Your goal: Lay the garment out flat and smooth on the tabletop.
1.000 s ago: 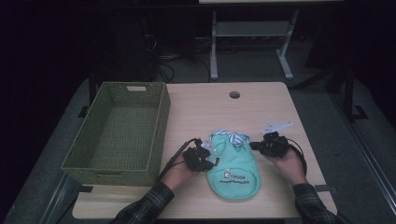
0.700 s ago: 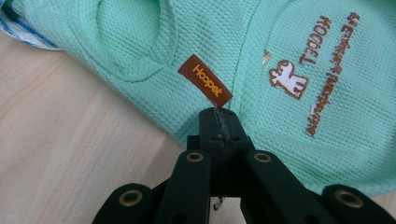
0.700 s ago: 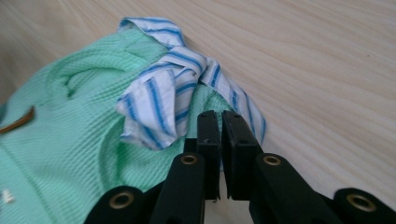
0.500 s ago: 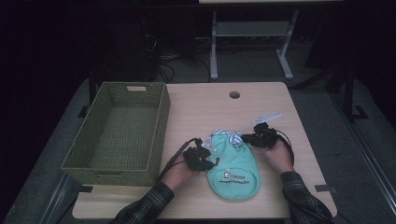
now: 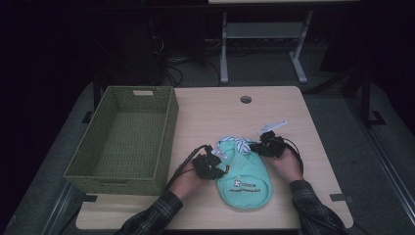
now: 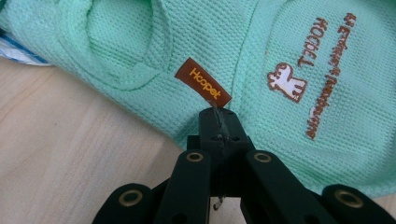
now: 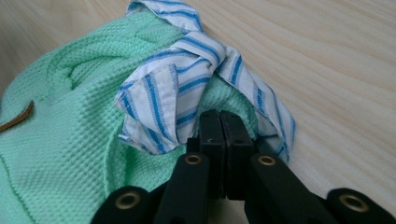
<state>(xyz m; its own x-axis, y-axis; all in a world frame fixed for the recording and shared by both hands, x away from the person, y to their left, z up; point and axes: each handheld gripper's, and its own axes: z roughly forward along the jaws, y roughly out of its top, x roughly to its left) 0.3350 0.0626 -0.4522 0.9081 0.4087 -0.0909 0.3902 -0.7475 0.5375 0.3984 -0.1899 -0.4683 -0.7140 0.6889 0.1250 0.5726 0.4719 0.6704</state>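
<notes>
A mint-green waffle-knit pet shirt [image 5: 243, 182] with a printed logo lies flat near the table's front. My left gripper [image 5: 219, 164] is at its left edge. In the left gripper view the jaws [image 6: 217, 114] are shut on the shirt's hem [image 6: 289, 46], just below a brown "Hoopet" label [image 6: 203, 82]. My right gripper [image 5: 254, 148] is at the top right, by the blue-striped white collar [image 5: 240, 144]. Its jaws [image 7: 219, 114] have just closed. They now pinch the cloth where the crumpled collar [image 7: 163, 98] meets the green knit [image 7: 56, 154].
An empty green woven basket [image 5: 169, 127] stands at the table's left, close to my left hand. A small white object [image 5: 272, 126] lies just beyond the right gripper. A round cable hole [image 5: 245, 99] sits near the far edge. Bare wood surrounds the shirt.
My right hand moved left and slightly forward from the shirt's right side to the collar. The left hand and gripper stayed put on the hem.
</notes>
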